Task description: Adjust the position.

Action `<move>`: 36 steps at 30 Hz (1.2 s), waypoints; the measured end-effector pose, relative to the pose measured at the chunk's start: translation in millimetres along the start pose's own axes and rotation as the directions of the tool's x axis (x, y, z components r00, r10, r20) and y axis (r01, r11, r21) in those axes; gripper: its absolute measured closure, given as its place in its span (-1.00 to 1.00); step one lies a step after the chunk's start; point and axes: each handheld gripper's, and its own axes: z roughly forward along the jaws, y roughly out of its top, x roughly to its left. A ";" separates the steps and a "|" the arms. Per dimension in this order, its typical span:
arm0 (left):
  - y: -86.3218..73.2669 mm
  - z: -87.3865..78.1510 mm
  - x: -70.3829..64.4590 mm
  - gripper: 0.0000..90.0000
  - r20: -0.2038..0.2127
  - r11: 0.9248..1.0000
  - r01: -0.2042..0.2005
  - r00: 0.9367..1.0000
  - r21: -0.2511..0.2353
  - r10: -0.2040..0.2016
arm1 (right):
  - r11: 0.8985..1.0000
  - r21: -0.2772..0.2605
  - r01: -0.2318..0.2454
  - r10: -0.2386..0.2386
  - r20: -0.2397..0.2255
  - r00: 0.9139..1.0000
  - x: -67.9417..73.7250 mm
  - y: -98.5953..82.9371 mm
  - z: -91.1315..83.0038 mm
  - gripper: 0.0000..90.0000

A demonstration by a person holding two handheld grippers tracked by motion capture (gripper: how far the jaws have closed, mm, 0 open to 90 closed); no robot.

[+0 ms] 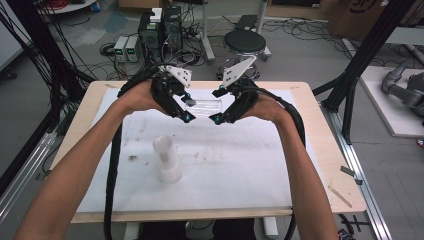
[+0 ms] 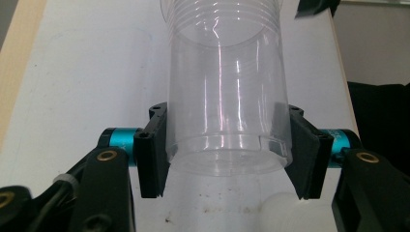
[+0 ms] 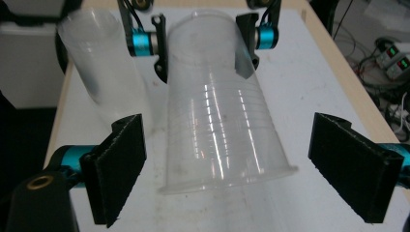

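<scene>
While both hands meet above the table (image 1: 310, 150) in the high view, the left gripper (image 1: 186, 107) clamps a clear plastic cup (image 1: 204, 106) held sideways. Its own view shows both pads pressing the cup's base end. Across, the right gripper (image 3: 241, 169) stands spread around the rim, untouching.

A clear plastic cup (image 1: 204, 106) with fine ribbing near its flared rim lies sideways in the air above the white mat (image 1: 240, 160), base clamped, rim open. A second stack of cups (image 1: 166, 159) stands upright on that mat, nearer the person.
</scene>
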 end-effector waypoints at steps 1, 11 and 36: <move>-2.3 -1.0 -0.3 -0.07 -0.002 1.000 0.006 1.000 -0.009 -0.006 | 1.000 0.000 0.000 0.000 0.000 1.000 0.0 0.0 0.0 -0.70; -24.3 -14.7 -4.7 -0.07 -0.004 0.986 0.023 1.000 -0.165 -0.024 | 0.985 -0.168 -0.033 0.035 0.007 0.999 -0.2 -7.1 -23.6 -0.70; -44.0 -18.1 -5.6 -0.07 0.013 0.877 0.062 0.998 -0.477 -0.064 | 0.931 -0.346 -0.115 0.120 -0.007 0.993 4.0 -36.1 -29.8 -0.68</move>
